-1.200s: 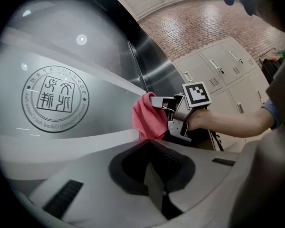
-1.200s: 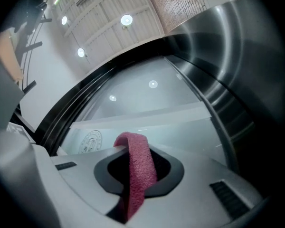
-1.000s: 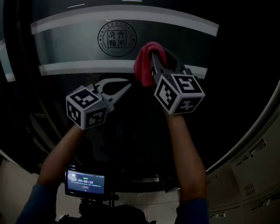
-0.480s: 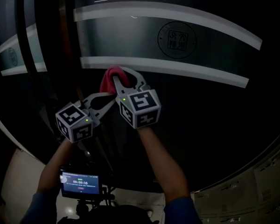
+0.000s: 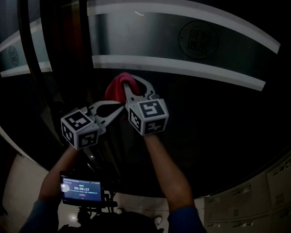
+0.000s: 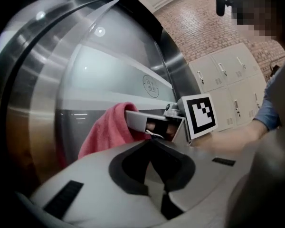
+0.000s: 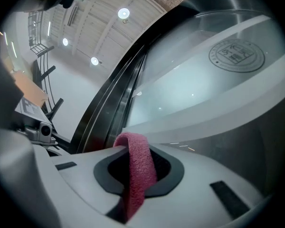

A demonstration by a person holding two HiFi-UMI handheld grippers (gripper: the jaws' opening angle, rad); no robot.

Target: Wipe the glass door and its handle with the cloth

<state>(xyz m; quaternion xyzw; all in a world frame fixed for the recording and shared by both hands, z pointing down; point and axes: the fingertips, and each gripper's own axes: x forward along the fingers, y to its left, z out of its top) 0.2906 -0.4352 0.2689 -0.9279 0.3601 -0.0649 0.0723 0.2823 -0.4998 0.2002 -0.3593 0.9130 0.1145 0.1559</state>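
The right gripper point(image 5: 130, 85) pinches the cloth point(image 5: 115, 87) at the door point(image 5: 208, 115), with the upright bar point(image 5: 80, 57) just left, nearer the empty, pressed-together left gripper point(image 5: 117, 108).

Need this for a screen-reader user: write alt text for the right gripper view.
The right gripper has its tongs shut on a pink cloth, held close to a glass door. A pale frosted band with a round seal crosses the glass; a dark frame runs up its left.
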